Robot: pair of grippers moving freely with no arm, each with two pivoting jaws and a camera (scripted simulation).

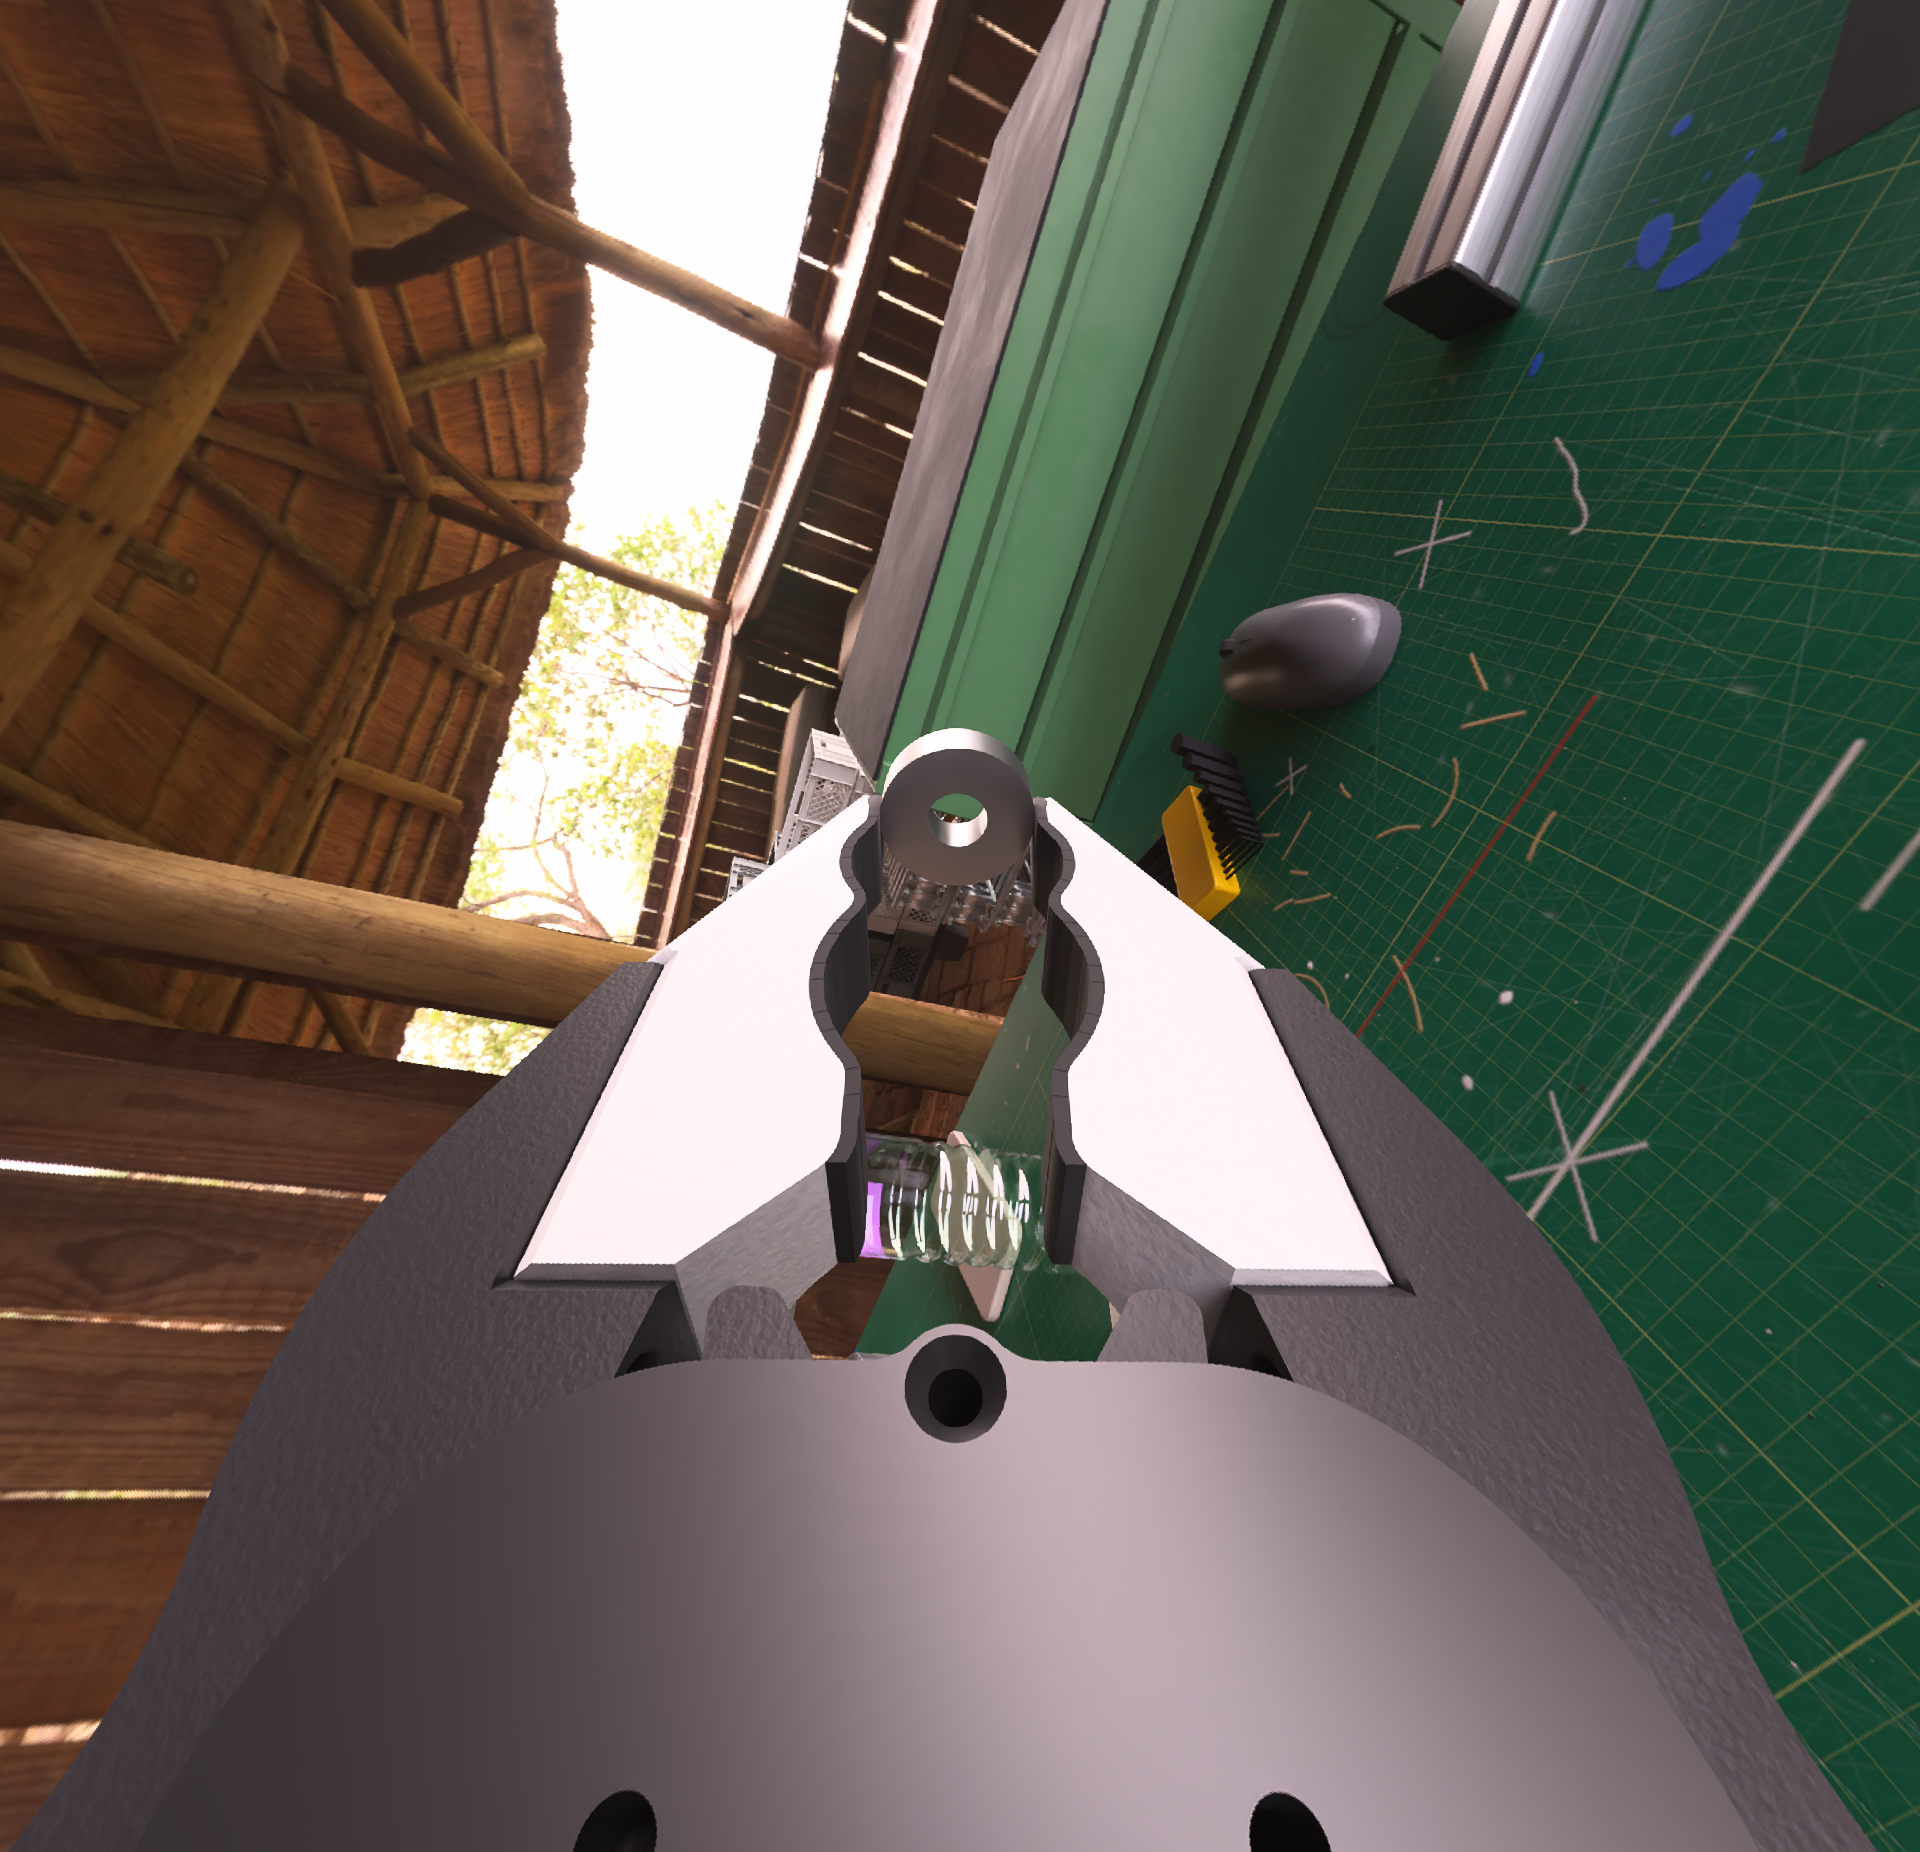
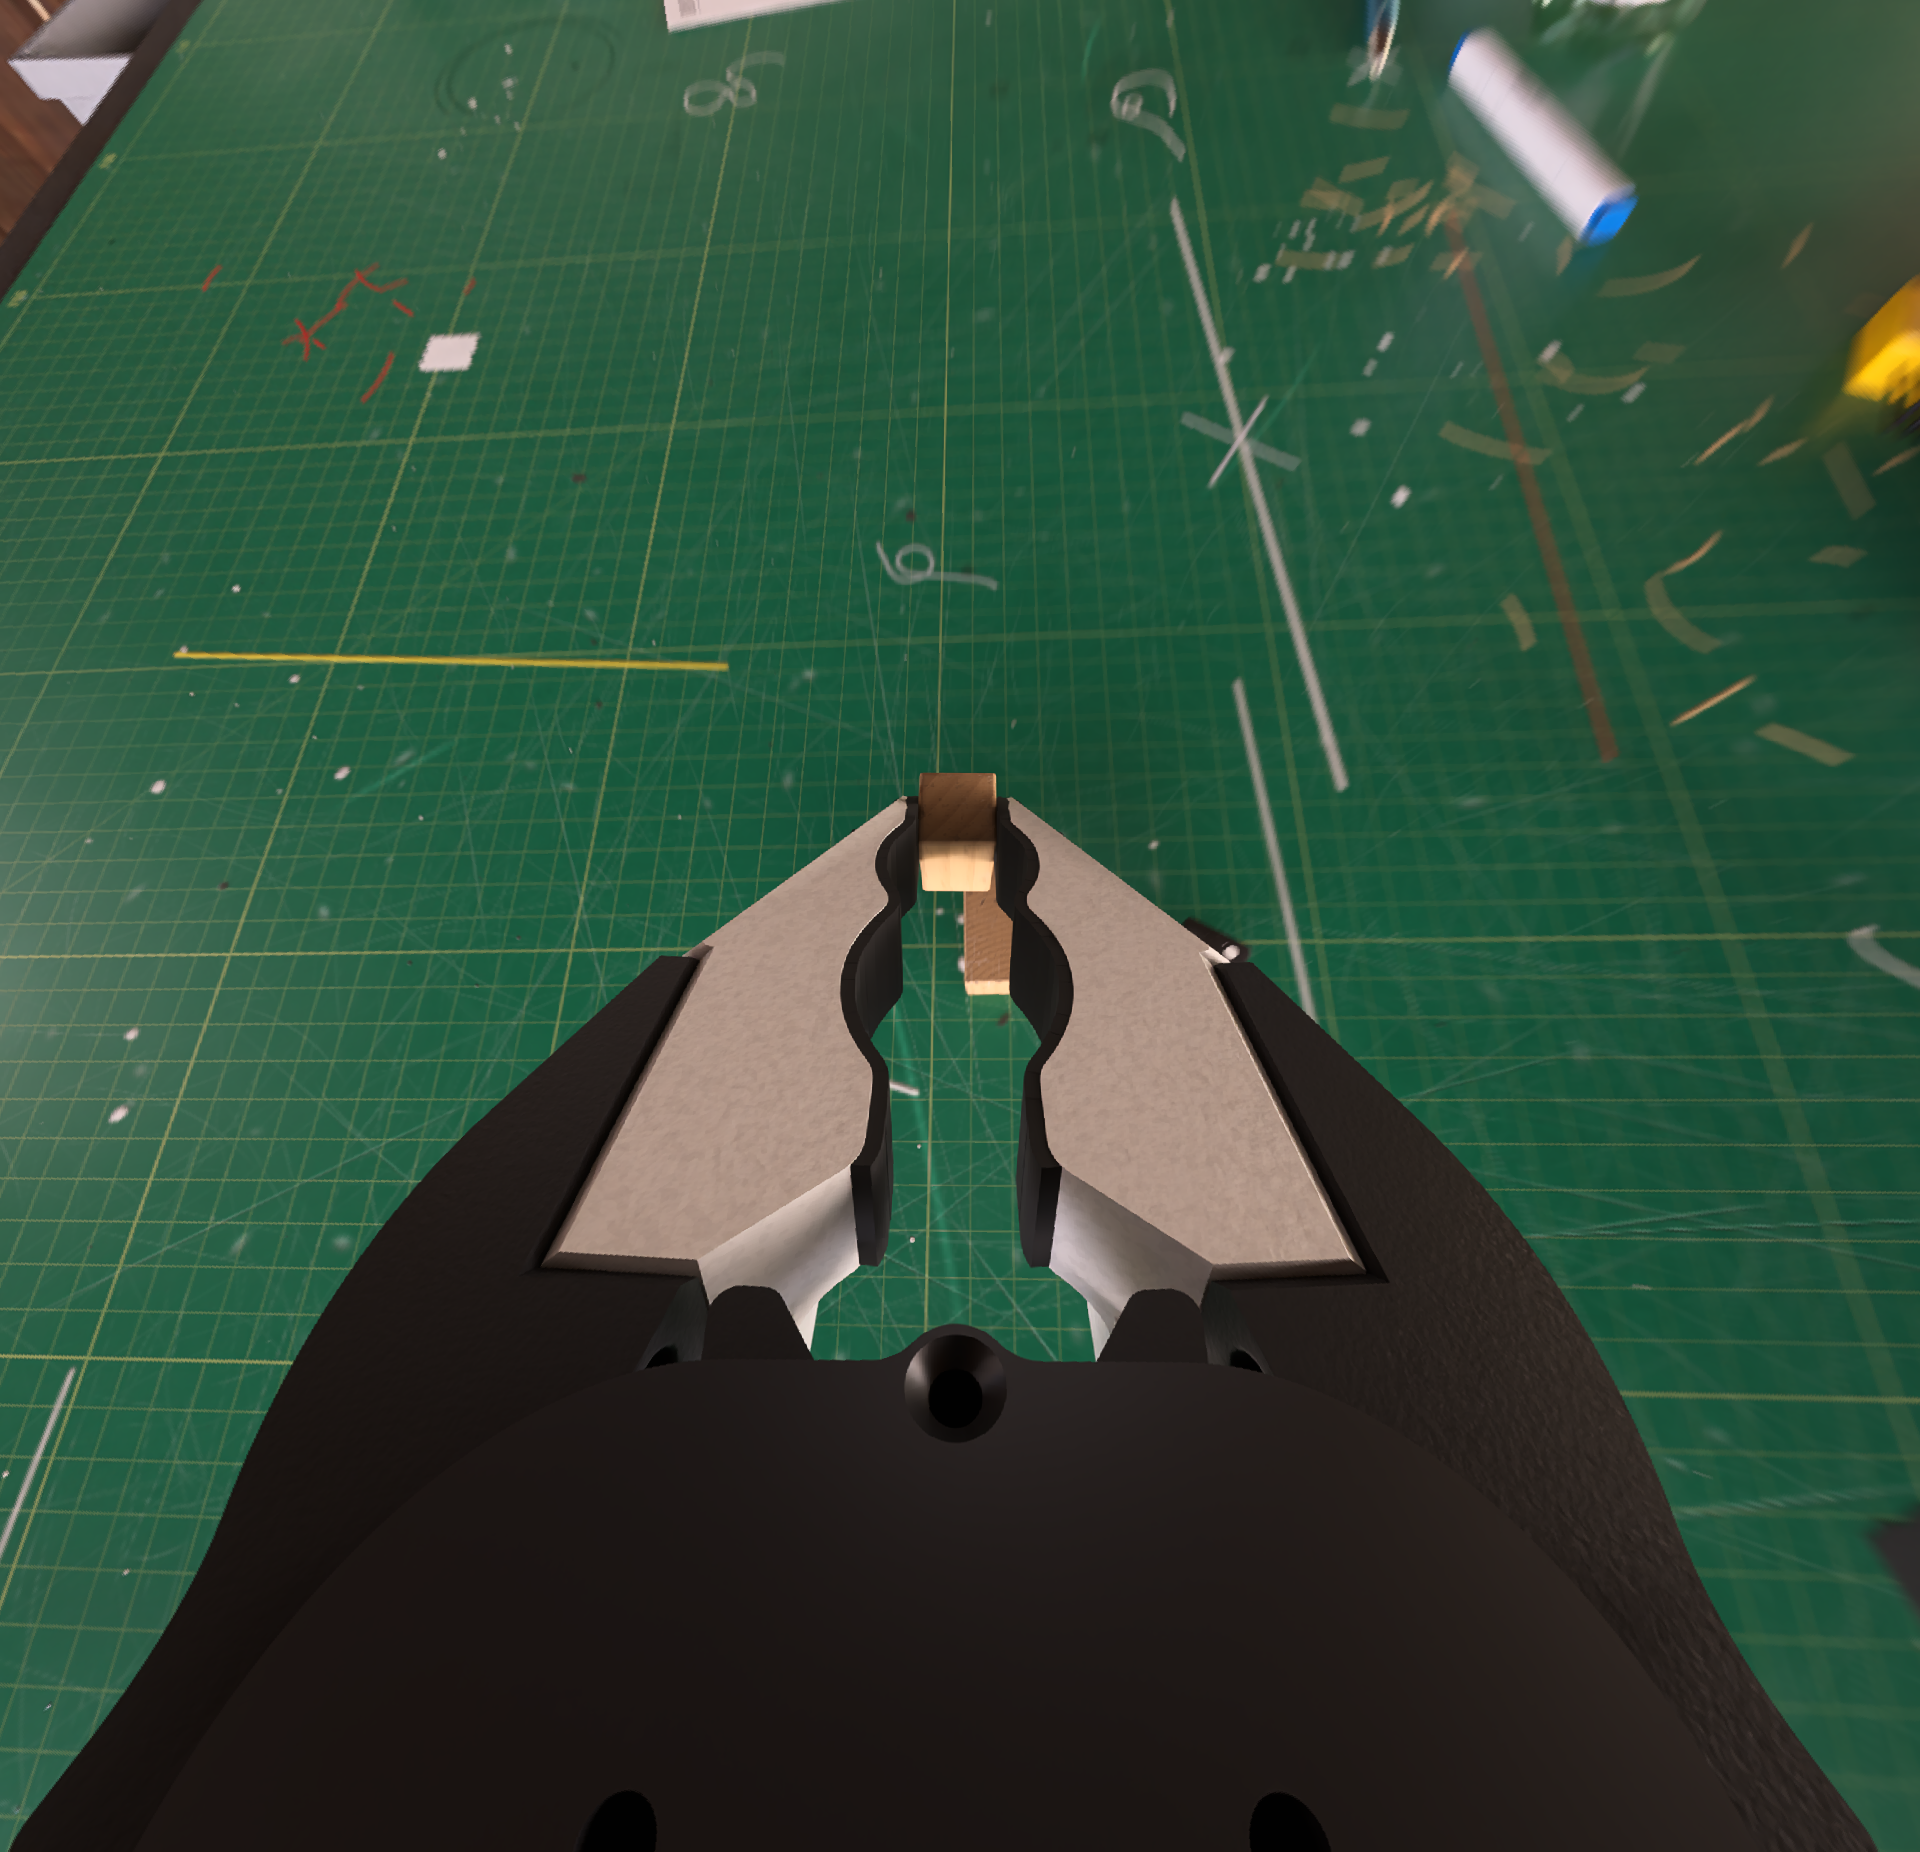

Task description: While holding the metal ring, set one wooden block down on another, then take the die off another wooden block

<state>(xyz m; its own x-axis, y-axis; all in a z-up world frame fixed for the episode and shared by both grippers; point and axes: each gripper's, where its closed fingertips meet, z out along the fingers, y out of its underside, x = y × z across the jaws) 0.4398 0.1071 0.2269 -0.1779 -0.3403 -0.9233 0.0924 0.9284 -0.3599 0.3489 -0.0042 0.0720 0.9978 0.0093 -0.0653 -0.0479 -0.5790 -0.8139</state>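
Stacking step. Left gripper (image 1: 958, 815) clamped on metal ring (image 1: 957, 803), held aloft. Right gripper (image 2: 957, 836) clamped on wooden block (image 2: 956, 834), above second block (image 2: 987, 955) on mat (image 2: 520, 867). Next, probably: lower squarely, release. Die unseen.

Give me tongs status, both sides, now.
Left tongs: closed on the metal ring, held at the tips.
Right tongs: closed on a wooden block, held at the tips above the green mat.
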